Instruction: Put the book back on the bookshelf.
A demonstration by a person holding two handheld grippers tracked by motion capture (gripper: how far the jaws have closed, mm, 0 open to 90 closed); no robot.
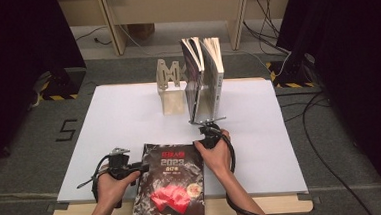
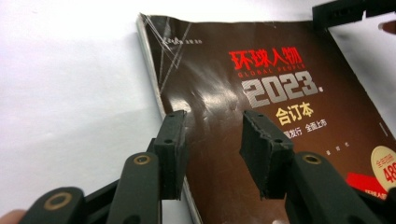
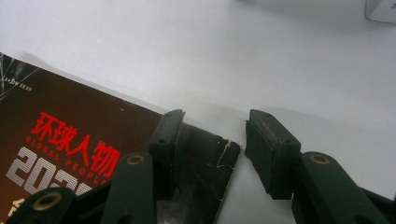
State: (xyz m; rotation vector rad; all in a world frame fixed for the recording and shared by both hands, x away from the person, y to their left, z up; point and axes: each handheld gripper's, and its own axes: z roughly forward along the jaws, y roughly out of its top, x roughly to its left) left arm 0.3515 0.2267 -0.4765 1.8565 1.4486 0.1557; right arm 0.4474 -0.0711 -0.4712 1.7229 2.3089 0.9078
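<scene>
High view: we see a thick dark-brown glossy magazine [image 1: 169, 186] with red and silver lettering lying flat at the near edge of the white surface [image 1: 129, 116], its lower end reaching past the surface's wooden front lip. Our left gripper [image 1: 130, 167] sits just beside the magazine's left edge, near its upper corner, and our right gripper [image 1: 208, 135] is at the magazine's upper right corner. Farther back on the surface stands a pale wooden book stand [image 1: 170, 88], and just to its right two upright paperback books [image 1: 204, 76] lean together.

In the left gripper view, the two black jaws stand apart with the magazine's [image 2: 261, 102] spine edge between them: one jaw is over the white surface [image 2: 70, 93], the other over the cover. We cannot see the pads pressing on anything. The other gripper's black tip [image 2: 343, 11] shows at the far corner of the cover.

In the right gripper view, the jaws also stand apart. The magazine's [image 3: 70, 140] worn, cracked corner lies between them, close to the left jaw, while the right jaw is over bare white surface [image 3: 233, 56]. Neither pad clamps the corner.
</scene>
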